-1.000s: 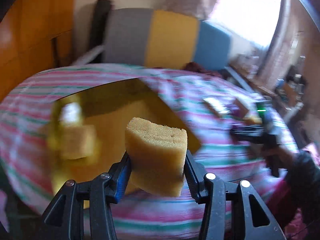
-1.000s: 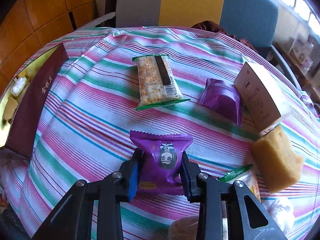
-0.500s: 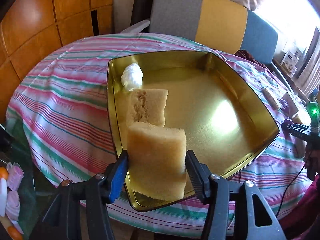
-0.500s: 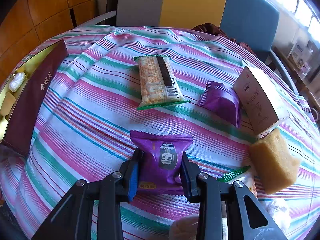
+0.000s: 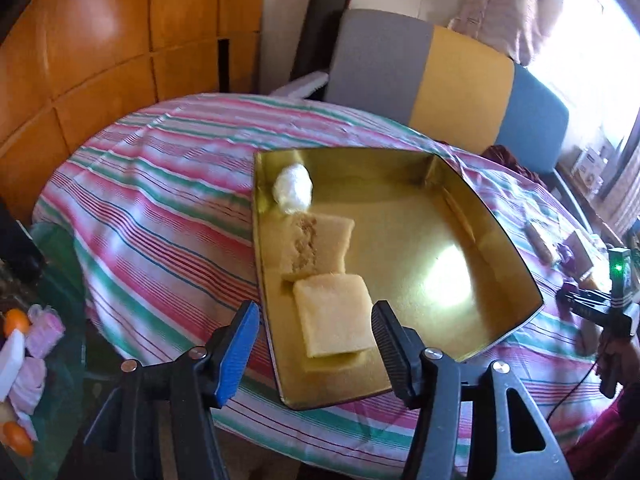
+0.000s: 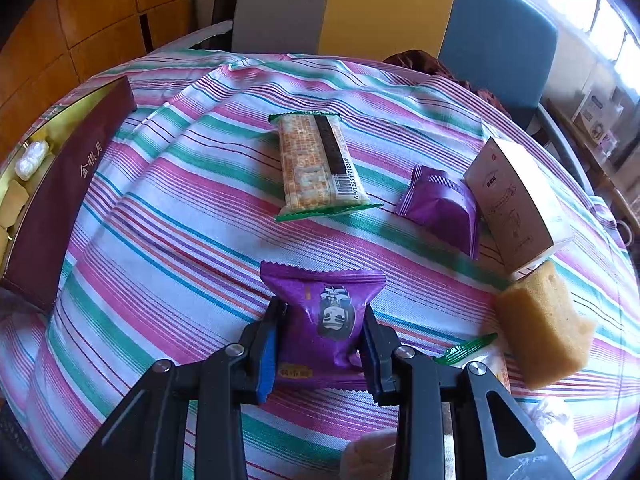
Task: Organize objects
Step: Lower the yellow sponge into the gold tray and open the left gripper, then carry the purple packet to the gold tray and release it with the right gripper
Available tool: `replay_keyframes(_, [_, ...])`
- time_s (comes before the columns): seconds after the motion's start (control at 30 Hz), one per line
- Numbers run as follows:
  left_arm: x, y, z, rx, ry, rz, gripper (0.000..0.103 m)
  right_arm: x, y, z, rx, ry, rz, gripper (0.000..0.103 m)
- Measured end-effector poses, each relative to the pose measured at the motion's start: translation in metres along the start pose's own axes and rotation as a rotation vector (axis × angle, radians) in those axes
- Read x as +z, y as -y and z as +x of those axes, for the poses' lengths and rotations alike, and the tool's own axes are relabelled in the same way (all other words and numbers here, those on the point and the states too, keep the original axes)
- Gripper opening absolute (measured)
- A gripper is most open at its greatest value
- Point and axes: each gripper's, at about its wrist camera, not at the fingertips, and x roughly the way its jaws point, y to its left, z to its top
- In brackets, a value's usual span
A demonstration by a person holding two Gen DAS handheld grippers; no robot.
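My left gripper (image 5: pixel 314 330) spread over porous yellow sponge block (image 5: pixel 334 326) in glossy gold tin (image 5: pixel 500 280); right gripper (image 6: pixel 320 342) pinching crinkly purple foil packet (image 6: pixel 324 320).

Gold characters 金秋月 on the maroon box wall (image 6: pixel 60 196); barcode digits 6922517… on the cracker packet (image 6: pixel 316 164).

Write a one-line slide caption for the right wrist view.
Right gripper fingers clamped on a purple snack packet above the striped tablecloth.
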Motion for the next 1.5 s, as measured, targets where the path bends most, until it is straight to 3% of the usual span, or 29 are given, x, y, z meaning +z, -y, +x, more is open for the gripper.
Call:
replay_keyframes(0.1, [0.001,0.001,-0.005,0.009,0.017,0.006,0.059,0.004,-0.002,-0.006,-0.015,-0.005,0.018,0.034])
replay_keyframes(0.27, [0.000,0.002,-0.008,-0.007,0.030,0.003,0.059,0.019,-0.023,-0.054,0.068,0.122,0.084,0.034])
replay_keyframes(0.4, [-0.002,-0.001,-0.009,-0.011,0.035,-0.005,0.059,0.036,-0.070,-0.089,0.170,0.211,0.031,0.034])
replay_keyframes(0.6, [-0.005,-0.005,-0.015,0.018,0.064,0.001,0.059,0.055,-0.157,-0.111,0.333,0.246,-0.090,0.035])
replay_keyframes(0.8, [-0.006,-0.020,-0.014,0.014,0.071,-0.038,0.059,0.058,-0.239,-0.098,0.425,0.188,-0.205,0.035])
replay_keyframes(1.07, [-0.007,-0.056,-0.008,0.029,0.050,-0.178,0.059,0.039,-0.315,-0.051,0.458,-0.018,-0.285,0.038])
replay_keyframes(1.13, [-0.007,-0.059,-0.007,0.031,0.050,-0.190,0.059,0.034,-0.326,-0.047,0.542,-0.045,-0.289,0.038])
replay_keyframes(1.2, [-0.007,-0.059,-0.007,0.032,0.052,-0.190,0.059,0.026,-0.334,-0.045,0.632,-0.082,-0.306,0.051])
replay_keyframes(1.33, [-0.009,-0.056,-0.006,0.034,0.055,-0.178,0.059,0.021,-0.333,-0.048,0.681,-0.066,-0.268,0.056])
replay_keyframes(1.5, [-0.009,-0.052,-0.005,0.036,0.052,-0.162,0.059,0.020,-0.322,-0.060,0.676,-0.018,-0.241,0.059])
